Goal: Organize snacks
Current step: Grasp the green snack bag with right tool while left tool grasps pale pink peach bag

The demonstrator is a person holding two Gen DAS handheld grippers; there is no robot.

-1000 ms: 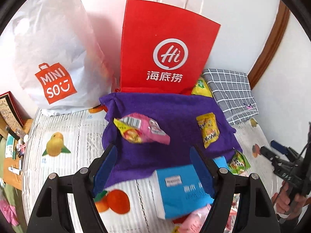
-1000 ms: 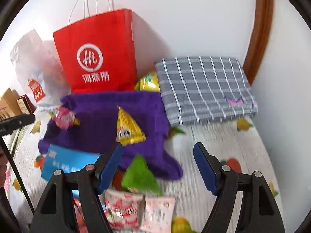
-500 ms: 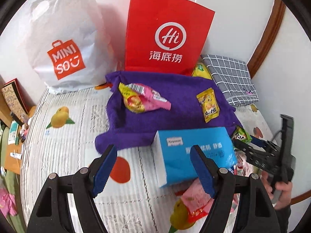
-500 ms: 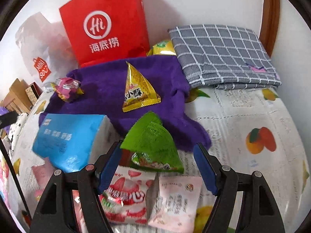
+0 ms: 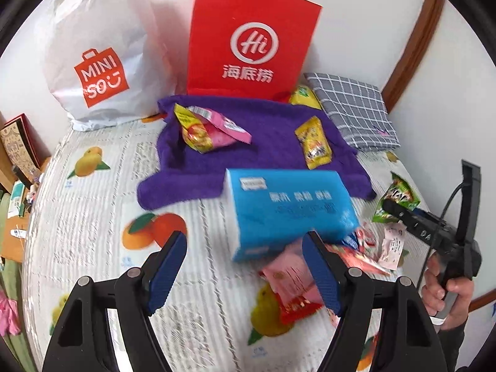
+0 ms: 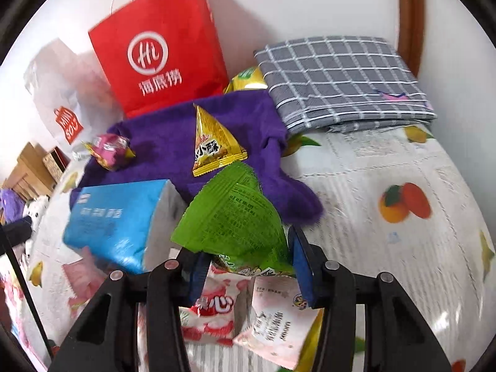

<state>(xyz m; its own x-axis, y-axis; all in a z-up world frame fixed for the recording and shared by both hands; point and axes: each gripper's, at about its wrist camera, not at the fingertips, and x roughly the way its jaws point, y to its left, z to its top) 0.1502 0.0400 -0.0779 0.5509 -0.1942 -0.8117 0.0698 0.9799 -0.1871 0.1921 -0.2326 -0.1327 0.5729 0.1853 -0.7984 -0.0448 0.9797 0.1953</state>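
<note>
Green triangular snack packet caught between the blue pads of the right gripper, jaws just closed in on its lower edge, above a fruit-print bedspread. Directly beneath, two pink-and-white snack packets; just left, a blue tissue pack touching the green one. Behind, a purple towel carrying a yellow triangular packet and a pink packet. Farther back against the wall, a red paper bag, a white plastic bag and a folded grey checked cloth. Left gripper roughly half open and empty, hovering over the bedspread near the tissue pack and a pink-and-red packet.
</note>
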